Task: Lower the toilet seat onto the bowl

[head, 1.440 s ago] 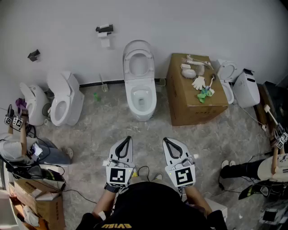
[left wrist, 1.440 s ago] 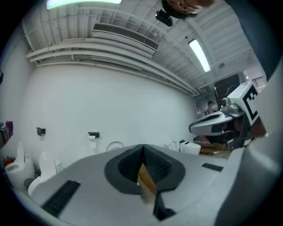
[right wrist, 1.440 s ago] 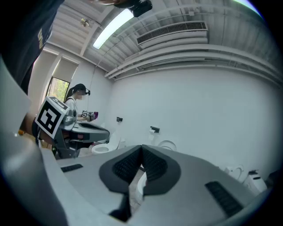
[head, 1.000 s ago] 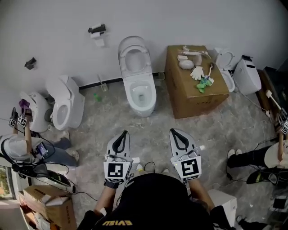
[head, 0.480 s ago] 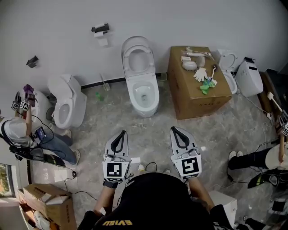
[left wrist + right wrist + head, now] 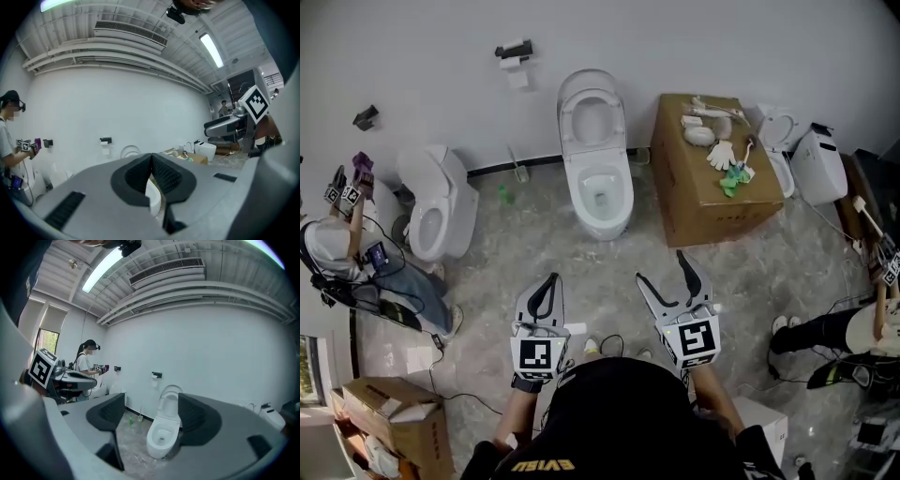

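Observation:
A white toilet (image 6: 597, 192) stands against the back wall, its seat (image 6: 592, 120) raised upright against the lid; it also appears in the right gripper view as the toilet (image 6: 161, 439) with the seat (image 6: 169, 404) up. My left gripper (image 6: 552, 281) is shut and empty, well short of the bowl. My right gripper (image 6: 664, 267) is opening, jaws spread with nothing between them, and the toilet shows through the gap far ahead. The left gripper (image 6: 151, 157) view shows its pads pressed together.
A cardboard box (image 6: 712, 187) with gloves and small items sits right of the toilet. Another toilet (image 6: 441, 206) stands at the left, a third (image 6: 802, 164) at the far right. A toilet brush (image 6: 517, 169) and green bottle (image 6: 502, 195) lie by the wall. People stand at both sides.
My right gripper's jaws have spread apart from shut. The person at the left has shifted position. The view has moved slightly; the left gripper stays shut.

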The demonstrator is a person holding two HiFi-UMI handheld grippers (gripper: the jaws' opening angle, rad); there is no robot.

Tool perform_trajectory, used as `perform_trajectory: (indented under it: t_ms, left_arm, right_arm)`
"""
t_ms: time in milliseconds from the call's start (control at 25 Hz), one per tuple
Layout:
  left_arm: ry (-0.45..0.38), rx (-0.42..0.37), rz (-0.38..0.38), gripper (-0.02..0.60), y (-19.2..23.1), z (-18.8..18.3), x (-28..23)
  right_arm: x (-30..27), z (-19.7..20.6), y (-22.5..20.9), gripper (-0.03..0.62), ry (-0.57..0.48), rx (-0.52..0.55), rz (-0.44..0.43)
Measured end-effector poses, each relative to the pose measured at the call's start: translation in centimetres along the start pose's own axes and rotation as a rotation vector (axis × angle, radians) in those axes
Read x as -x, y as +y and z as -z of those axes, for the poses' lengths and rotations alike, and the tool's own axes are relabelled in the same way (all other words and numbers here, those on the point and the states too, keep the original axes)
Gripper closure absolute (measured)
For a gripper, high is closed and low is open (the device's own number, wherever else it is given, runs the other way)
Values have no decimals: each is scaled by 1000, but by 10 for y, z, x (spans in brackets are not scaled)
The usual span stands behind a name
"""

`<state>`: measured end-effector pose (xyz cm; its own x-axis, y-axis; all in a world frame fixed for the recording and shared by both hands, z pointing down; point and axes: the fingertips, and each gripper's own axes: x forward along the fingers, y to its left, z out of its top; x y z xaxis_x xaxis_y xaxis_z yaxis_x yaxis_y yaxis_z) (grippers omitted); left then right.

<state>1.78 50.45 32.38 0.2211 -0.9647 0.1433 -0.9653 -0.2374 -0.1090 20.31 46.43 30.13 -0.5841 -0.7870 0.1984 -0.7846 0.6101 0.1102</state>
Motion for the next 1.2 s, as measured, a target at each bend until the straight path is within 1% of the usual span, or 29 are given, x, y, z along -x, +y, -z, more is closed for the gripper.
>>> perform_trajectory:
  t_ms: [120,200,280,360,480,600,840,1000,1200]
  left_arm:
    - [17,4,-2,571,15,8,5]
    - [16,14,-2,571,24,13,7]
    - [26,17,5,571,30,19,10]
    - [46,27,24,571,38,26,14]
    - [53,56,50,571,53,37,21]
    - [59,60,68,571,64,46,21]
    - [69,65,86,571,75,53,-2]
    - [83,70,83,571,83,55,-28]
    - [119,53,69,571,93,53,-76]
  right_arm:
    - [-10,1,14,235,14,-6,-1]
    - [-18,4,20,207,36,12,-3]
    - [-22,5,19,161,52,24,20]
    - [-24,1,16,146,50,3,54]
    - [-26,-4,24,148,48,-28,76]
    - [-30,-3,36,148,70,4,84]
    - [-48,10,40,162,125,11,43]
    - [-75,13,28,166,139,28,9]
    - [-120,23,-9,166,159,3,-18]
